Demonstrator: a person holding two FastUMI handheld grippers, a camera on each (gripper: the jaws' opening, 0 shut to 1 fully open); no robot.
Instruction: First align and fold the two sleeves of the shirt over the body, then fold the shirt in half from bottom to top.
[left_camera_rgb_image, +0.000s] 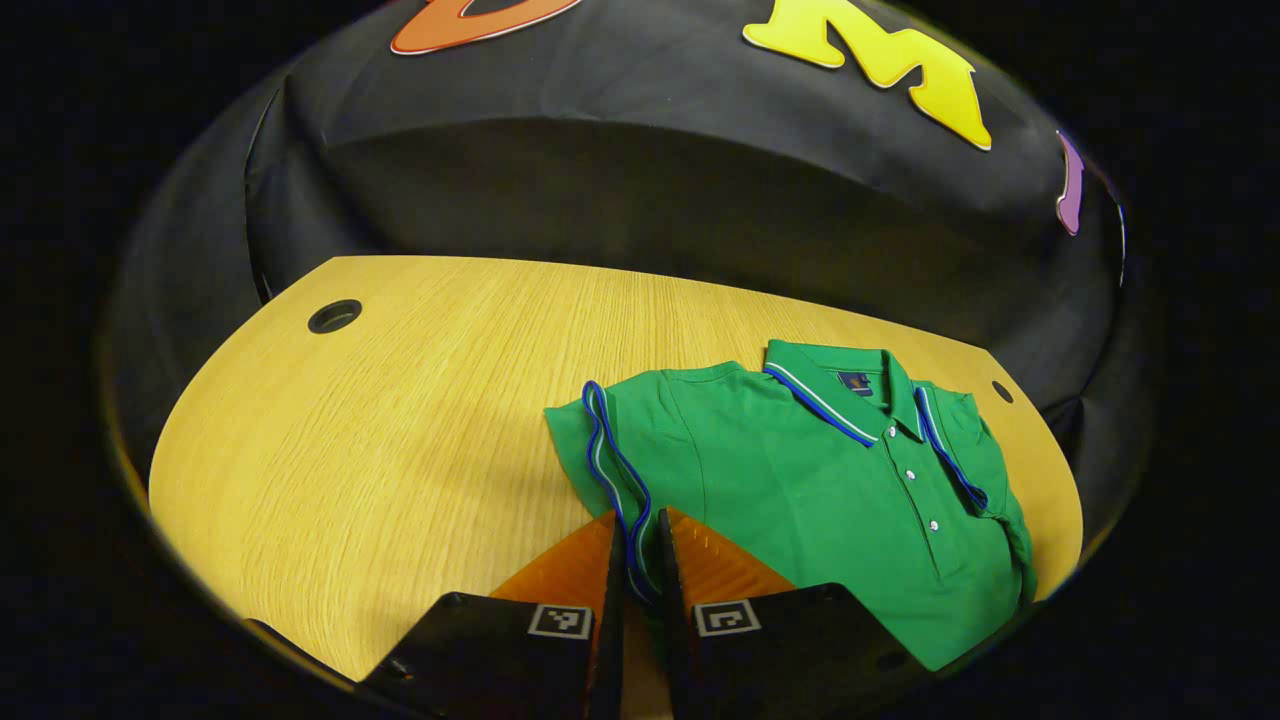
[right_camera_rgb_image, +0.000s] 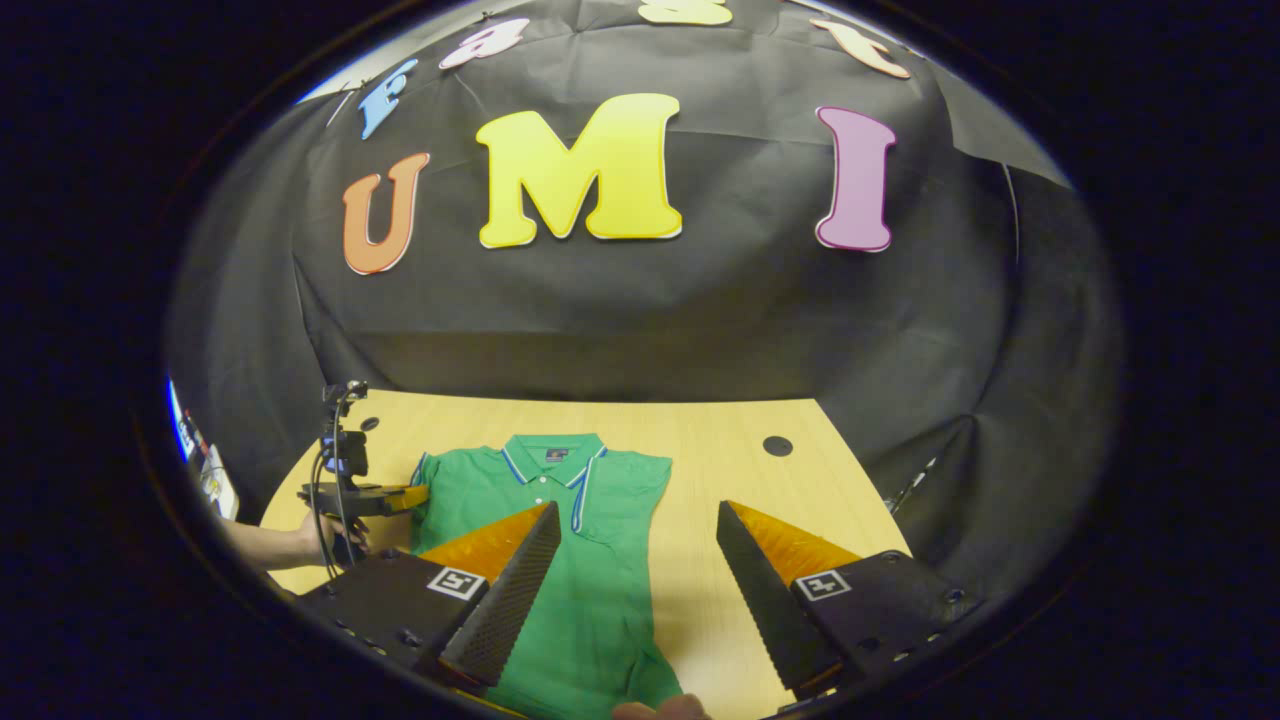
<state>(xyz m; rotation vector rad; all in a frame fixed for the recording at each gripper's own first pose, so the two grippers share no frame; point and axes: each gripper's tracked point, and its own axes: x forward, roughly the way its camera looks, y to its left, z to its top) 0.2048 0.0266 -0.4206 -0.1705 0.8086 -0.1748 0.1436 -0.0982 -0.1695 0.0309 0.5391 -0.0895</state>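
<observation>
The left tool (left_camera_rgb_image: 640, 560) pinches the striped sleeve (left_camera_rgb_image: 612, 460) of the green shirt (left_camera_rgb_image: 820, 500) on the bench (left_camera_rgb_image: 380, 440). The right tool (right_camera_rgb_image: 637, 540) hangs above it, fingers spread wide.

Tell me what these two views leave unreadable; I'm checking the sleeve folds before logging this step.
- Left sleeve's trimmed cuff: its lower end disappears between the left gripper fingers, left gripper view.
- Polo shirt hem: cut off at the bottom edge behind the right gripper, right gripper view.
- Collar label: too small to read.
</observation>
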